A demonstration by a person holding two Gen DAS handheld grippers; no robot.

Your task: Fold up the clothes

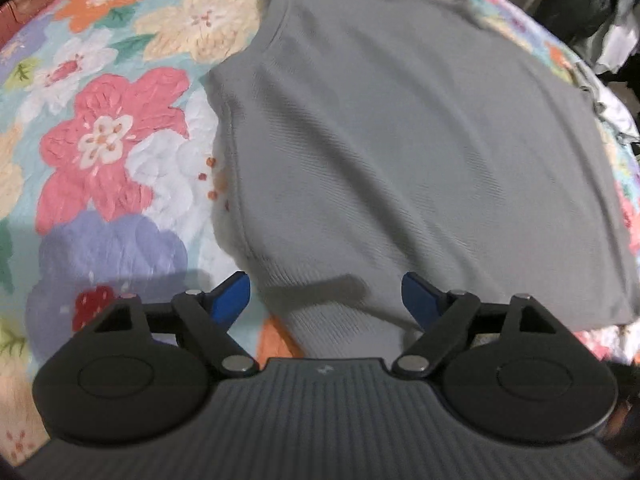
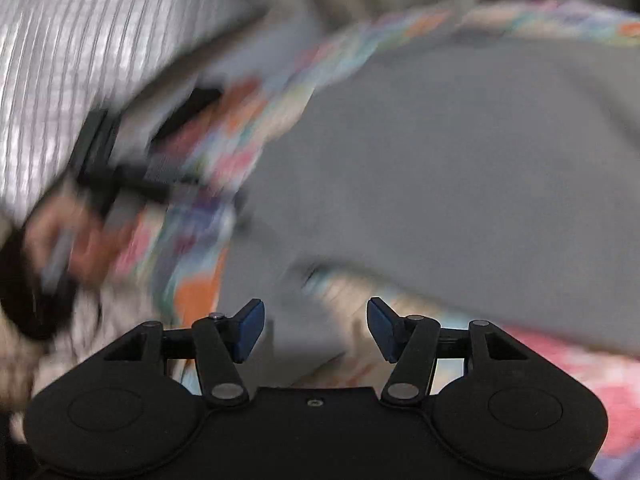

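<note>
A grey ribbed garment point(image 1: 400, 140) lies spread flat on a floral bedspread point(image 1: 100, 128). My left gripper point(image 1: 326, 300) hovers over the garment's near corner, blue pads wide apart and nothing pinched between them. In the blurred right wrist view the same grey garment point(image 2: 460, 168) fills the middle and right. My right gripper point(image 2: 316, 328) stands open above its near edge, with only loose cloth showing in the gap. At that view's left, a hand point(image 2: 60, 240) holds the other gripper, smeared by motion.
The bedspread's edge point(image 1: 592, 80) curves along the right, with dark bags and piled clothes point(image 1: 592, 8) beyond it. A person's striped light top point(image 2: 80, 60) fills the upper left of the right wrist view.
</note>
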